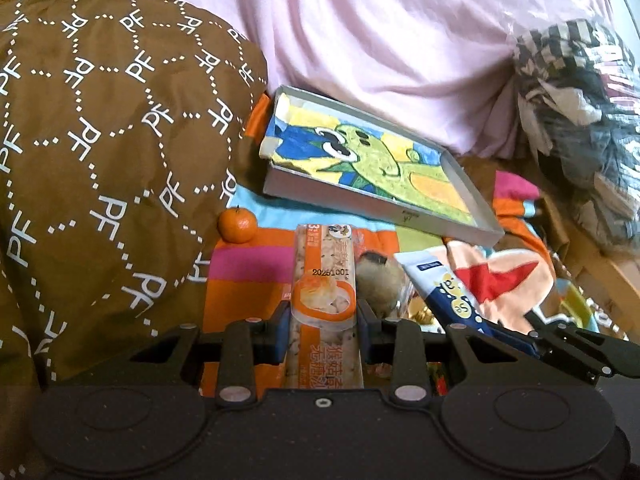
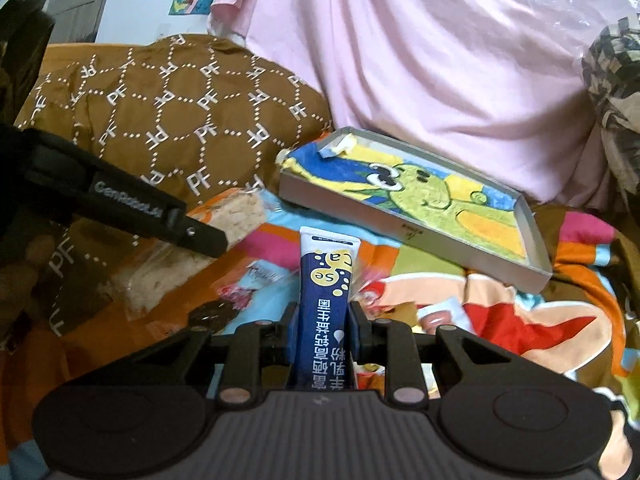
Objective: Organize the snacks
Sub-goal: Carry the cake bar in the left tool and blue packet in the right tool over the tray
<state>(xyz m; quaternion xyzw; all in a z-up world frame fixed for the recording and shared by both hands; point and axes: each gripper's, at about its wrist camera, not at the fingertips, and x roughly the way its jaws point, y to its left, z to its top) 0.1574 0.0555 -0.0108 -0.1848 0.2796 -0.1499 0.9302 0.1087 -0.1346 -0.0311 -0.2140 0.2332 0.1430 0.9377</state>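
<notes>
My left gripper [image 1: 323, 312] is shut on an orange and clear snack bar packet [image 1: 324, 276] that points away from me. Seen from the right wrist, the same gripper [image 2: 222, 242] comes in from the left with the snack bar [image 2: 236, 212] in it. My right gripper [image 2: 323, 320] is shut on a blue and white sachet [image 2: 328, 280], which also shows at the right of the left wrist view as the sachet [image 1: 444, 288]. A shallow grey box [image 1: 476, 200] with a green cartoon drawing on its floor lies ahead, and the box [image 2: 536, 252] holds no snacks.
A small orange fruit [image 1: 237, 225] lies on the colourful blanket [image 1: 248, 264] left of the bar. A fuzzy brown item [image 1: 380, 280] and other wrappers [image 2: 236, 292] lie near the grippers. A brown patterned pillow [image 1: 100, 140] rises at left, pink cloth [image 1: 380, 40] behind the box.
</notes>
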